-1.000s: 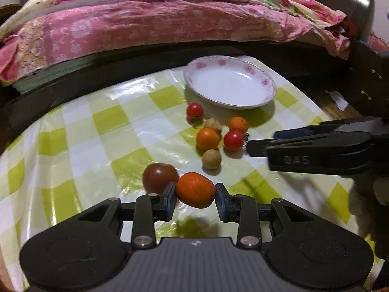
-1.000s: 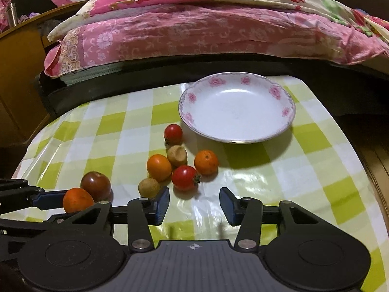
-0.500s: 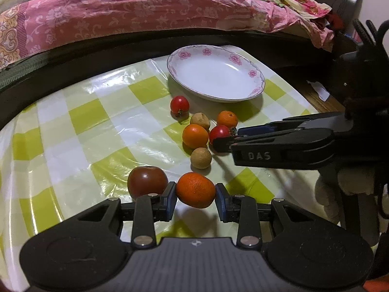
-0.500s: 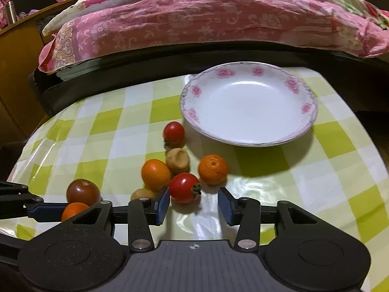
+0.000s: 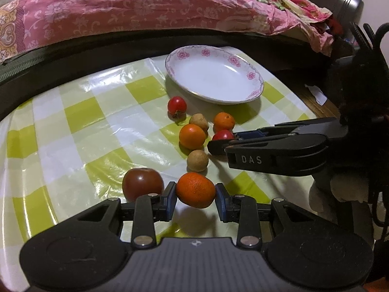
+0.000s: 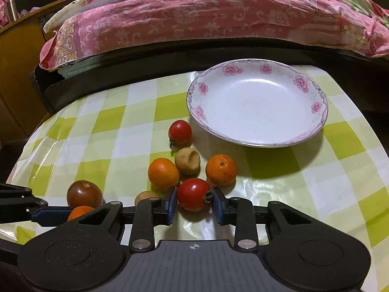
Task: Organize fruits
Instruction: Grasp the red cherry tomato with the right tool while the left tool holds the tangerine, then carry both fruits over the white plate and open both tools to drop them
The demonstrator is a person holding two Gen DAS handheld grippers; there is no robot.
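Left gripper clamps the mandarin at lower centre, right gripper has just been closing onto the red tomato at lower centre: lift both gently, then carry to the plate upper right.

Dim warm light, glare, fisheye warping

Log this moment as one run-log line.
left claw: shut on orange | right claw: just closed onto red tomato | plate: holds no fruit | next, likely: carry both to plate
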